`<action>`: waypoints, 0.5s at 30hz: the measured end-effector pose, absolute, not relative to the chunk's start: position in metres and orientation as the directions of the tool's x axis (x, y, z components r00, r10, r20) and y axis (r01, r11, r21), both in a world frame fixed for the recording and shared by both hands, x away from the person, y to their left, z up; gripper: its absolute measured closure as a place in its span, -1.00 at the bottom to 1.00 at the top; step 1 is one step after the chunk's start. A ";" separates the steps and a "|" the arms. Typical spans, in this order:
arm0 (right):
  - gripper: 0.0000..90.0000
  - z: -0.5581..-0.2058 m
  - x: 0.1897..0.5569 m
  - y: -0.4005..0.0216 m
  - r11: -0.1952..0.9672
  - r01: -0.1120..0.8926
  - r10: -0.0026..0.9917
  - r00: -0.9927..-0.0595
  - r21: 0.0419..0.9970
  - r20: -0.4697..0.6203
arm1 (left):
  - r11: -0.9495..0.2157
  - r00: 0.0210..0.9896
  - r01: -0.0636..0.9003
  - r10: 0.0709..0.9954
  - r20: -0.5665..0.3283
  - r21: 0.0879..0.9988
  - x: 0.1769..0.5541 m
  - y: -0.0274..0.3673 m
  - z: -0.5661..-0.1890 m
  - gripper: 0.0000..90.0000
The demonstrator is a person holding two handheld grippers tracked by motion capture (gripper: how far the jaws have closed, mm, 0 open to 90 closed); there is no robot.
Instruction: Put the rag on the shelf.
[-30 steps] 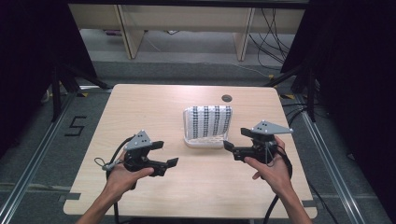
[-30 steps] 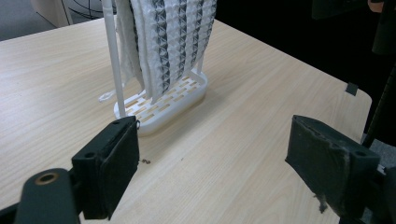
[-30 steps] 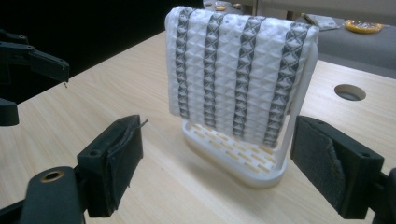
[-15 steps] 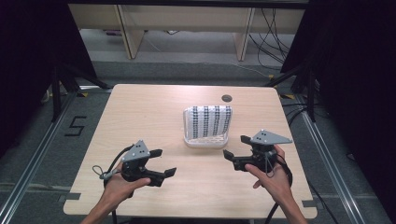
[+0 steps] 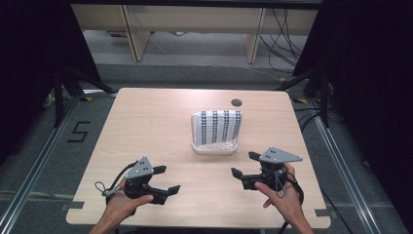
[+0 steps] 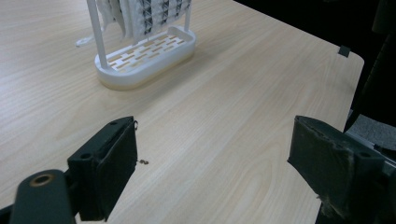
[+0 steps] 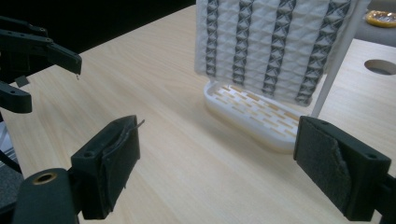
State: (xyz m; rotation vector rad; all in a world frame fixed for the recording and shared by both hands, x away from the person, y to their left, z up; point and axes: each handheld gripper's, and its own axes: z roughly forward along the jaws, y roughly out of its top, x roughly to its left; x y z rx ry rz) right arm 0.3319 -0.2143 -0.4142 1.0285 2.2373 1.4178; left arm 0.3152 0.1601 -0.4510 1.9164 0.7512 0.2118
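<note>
Both claws hang wide apart and empty near the table's (image 5: 146, 122) front edge: left gripper (image 5: 164, 180), right gripper (image 5: 243, 165). Beyond, mid-table, the patterned cloth (image 5: 216, 127) drapes over a white rack (image 5: 214, 147). Tugging the cloth sideways would likely tip that light rack.

We saw a pale wooden tabletop (image 5: 146, 126) with a round hole (image 5: 236, 103) near its far right corner. Beyond its far edge stood wooden furniture legs (image 5: 134, 34) on a grey floor (image 5: 195, 53), with black cables (image 5: 287, 39) trailing across the floor at the right. A "5" mark (image 5: 78, 131) lay on the floor left of the tabletop, beside a metal rail (image 5: 34, 165). Dark curtains (image 5: 29, 58) closed in both sides.
</note>
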 end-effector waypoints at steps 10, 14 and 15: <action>-0.65 -0.438 0.318 -0.213 0.269 0.430 0.698 -0.704 0.861 0.134 | -0.315 0.784 0.421 0.598 -0.167 0.851 0.304 0.169 -0.471 -0.67; -0.65 -0.444 0.313 -0.213 0.251 0.444 0.696 -0.700 0.860 0.158 | -0.337 0.777 0.421 0.614 -0.142 0.842 0.302 0.171 -0.478 -0.67; -0.65 -0.446 0.311 -0.212 0.244 0.454 0.690 -0.702 0.857 0.176 | -0.355 0.777 0.418 0.616 -0.127 0.836 0.301 0.171 -0.479 -0.67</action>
